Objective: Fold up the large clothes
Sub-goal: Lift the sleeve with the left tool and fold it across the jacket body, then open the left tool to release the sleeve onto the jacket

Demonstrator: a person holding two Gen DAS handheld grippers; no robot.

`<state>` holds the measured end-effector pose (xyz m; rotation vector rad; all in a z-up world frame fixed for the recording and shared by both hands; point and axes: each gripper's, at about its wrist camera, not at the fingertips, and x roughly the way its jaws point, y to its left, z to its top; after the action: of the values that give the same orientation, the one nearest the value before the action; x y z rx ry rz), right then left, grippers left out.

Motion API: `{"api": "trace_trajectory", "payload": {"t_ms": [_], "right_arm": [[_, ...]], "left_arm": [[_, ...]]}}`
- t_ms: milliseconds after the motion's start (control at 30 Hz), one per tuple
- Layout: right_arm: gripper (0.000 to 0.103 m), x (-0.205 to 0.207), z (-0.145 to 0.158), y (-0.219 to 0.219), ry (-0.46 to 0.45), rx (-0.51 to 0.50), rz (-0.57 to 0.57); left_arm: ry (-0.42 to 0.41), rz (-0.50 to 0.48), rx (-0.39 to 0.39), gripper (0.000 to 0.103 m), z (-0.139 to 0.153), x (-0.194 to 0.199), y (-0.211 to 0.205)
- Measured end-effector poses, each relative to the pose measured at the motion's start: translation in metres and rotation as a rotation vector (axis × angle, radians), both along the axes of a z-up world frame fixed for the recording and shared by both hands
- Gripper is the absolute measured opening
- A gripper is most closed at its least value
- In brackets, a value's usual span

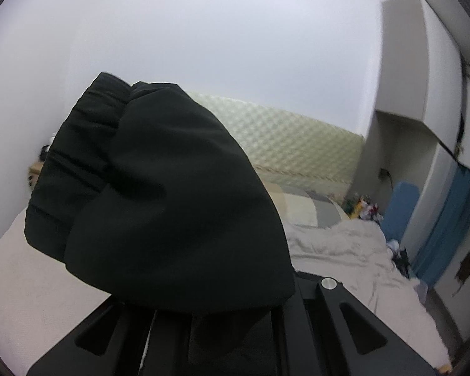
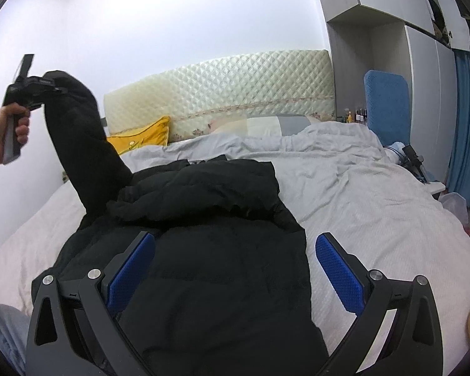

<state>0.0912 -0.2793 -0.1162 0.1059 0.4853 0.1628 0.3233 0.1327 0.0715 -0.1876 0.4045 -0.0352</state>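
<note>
Hidden: left claw [image 2: 51,89] fingertips buried in black jacket [image 2: 210,250] sleeve, clamped on cuff, upper left | left wrist view mostly blocked by cuff | jacket lies on bed [image 2: 376,213], centre frame, long axis bottom to top, sleeve rising upper left | right claw [image 2: 235,266] wide, empty, above jacket.
</note>
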Motion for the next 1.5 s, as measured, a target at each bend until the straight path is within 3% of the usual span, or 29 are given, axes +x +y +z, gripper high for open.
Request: {"api": "trace_trajectory", "payload": {"t_ms": [300,500,700,933,1133,1267,1433,1500], "right_arm": [[0.103,0.011,0.007,-0.020,-0.010,0.046,0.006],[0.103,0.022,0.010,-0.026,-0.017,0.056,0.005],[0.103,0.038,0.012,-0.032,-0.020,0.059,-0.017],[0.103,0.044,0.000,-0.046,0.006,0.091,-0.040],[0.103,0.054,-0.015,-0.053,0.043,0.105,-0.053],[0.103,0.060,-0.024,-0.056,0.054,0.117,-0.052],[0.103,0.059,-0.026,-0.056,0.042,0.110,-0.044],[0.103,0.058,-0.025,-0.055,0.035,0.110,-0.043]], "left_arm": [[0.034,-0.105,0.055,0.008,-0.044,0.008,-0.099],[0.077,-0.165,0.026,0.010,-0.095,0.036,-0.138],[0.136,-0.223,0.046,0.011,-0.151,0.054,-0.178],[0.149,-0.174,0.040,0.011,-0.208,0.073,-0.207],[0.234,-0.231,0.147,0.011,-0.256,0.100,-0.248],[0.221,-0.207,0.120,0.011,-0.266,0.107,-0.253],[0.250,-0.218,0.194,0.013,-0.257,0.106,-0.274],[0.268,-0.240,0.211,0.024,-0.252,0.102,-0.276]]}}
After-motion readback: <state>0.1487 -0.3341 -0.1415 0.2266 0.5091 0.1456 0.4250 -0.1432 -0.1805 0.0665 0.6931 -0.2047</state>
